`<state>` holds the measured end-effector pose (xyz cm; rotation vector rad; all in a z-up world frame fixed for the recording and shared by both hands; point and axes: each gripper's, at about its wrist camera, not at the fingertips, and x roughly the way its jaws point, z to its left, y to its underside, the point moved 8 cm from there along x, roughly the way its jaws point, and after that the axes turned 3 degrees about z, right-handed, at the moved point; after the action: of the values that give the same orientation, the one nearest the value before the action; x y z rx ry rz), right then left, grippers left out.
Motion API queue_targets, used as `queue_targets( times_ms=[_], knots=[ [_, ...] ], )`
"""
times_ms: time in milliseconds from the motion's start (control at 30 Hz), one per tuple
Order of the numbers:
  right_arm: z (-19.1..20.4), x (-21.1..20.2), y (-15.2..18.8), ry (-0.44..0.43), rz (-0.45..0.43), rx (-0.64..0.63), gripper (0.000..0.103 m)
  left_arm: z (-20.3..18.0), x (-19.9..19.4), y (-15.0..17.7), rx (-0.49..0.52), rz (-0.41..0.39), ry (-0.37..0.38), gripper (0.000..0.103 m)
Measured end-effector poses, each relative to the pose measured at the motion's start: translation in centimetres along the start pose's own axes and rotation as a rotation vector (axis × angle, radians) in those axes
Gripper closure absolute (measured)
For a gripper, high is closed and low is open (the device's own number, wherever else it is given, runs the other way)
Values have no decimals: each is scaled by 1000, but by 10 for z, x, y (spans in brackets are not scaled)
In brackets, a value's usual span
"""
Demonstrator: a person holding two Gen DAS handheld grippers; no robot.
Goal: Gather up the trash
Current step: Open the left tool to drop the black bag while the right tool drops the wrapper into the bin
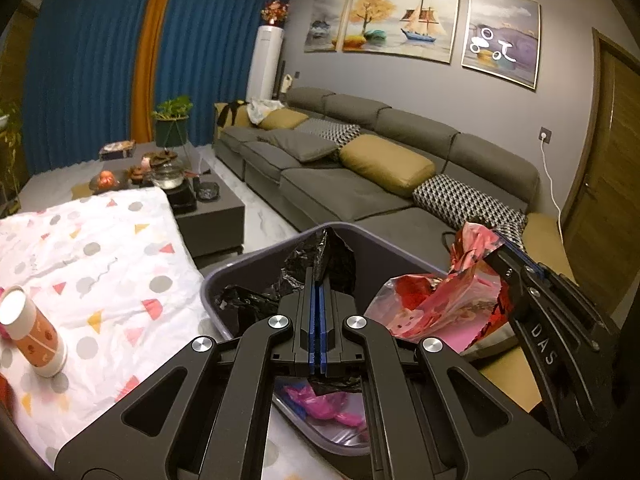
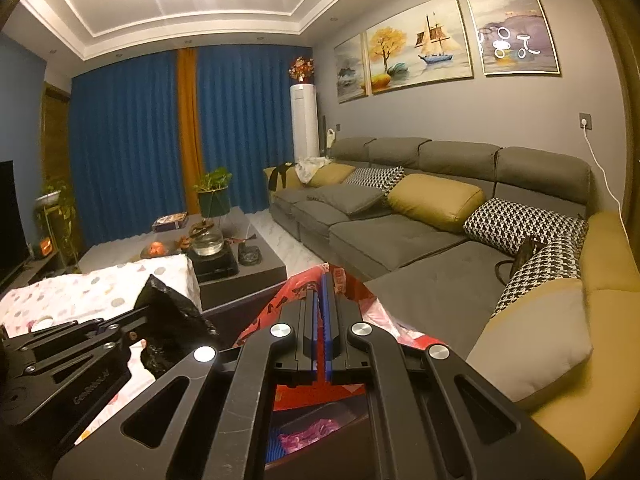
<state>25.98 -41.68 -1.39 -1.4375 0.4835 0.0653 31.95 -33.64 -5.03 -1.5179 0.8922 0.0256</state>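
Over the grey plastic bin [image 1: 224,280], left gripper [image 1: 319,280] clamped on crinkled black plastic bag [image 1: 320,258]; right gripper [image 2: 322,300] pinching glossy red foil wrapper [image 2: 288,300]; crumpled pink plastic [image 1: 320,404] inside bin; paper cup [image 1: 34,330] on patterned cloth [image 1: 100,248].

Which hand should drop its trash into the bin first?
Probably left. Its fingers pinch the black bag right over the open bin; the right's red wrapper hangs at the bin's edge.

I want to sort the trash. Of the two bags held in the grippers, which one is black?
The crumpled black plastic bag, pinched in the left gripper above the grey bin. The right gripper holds a shiny red-and-pink bag.
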Motion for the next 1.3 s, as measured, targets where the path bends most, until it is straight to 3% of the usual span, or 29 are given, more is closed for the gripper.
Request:
queue_targets(
  times_ms=[367,433,500,633,700,733,767,867,1000,1067,1300],
  knots=[
    [0,13,7,-14,40,-9,100,2,18,9,-35,63,52,101],
    [1,15,8,-14,49,-9,100,3,19,9,-36,69,55,95],
    [0,18,10,-13,64,-5,99,5,20,10,-40,74,53,79],
    [0,23,16,-11,85,-3,98,11,16,11,-59,72,44,57],
    [0,23,18,-9,92,-3,84,16,12,12,-77,67,31,43],
    [0,23,19,-4,92,-3,66,17,10,12,-87,62,30,41],
    [0,22,20,-1,89,-1,59,19,6,12,-96,53,26,36],
    [-1,19,22,4,88,-4,58,26,-6,12,-98,22,-22,28],
    [-2,16,24,11,96,4,48,30,-24,13,-94,-11,-64,21],
    [-1,16,26,21,110,-3,40,32,-33,15,-93,-23,-84,20],
    [6,15,44,44,159,-61,33,40,-62,19,-100,-50,-106,18]
  ],
)
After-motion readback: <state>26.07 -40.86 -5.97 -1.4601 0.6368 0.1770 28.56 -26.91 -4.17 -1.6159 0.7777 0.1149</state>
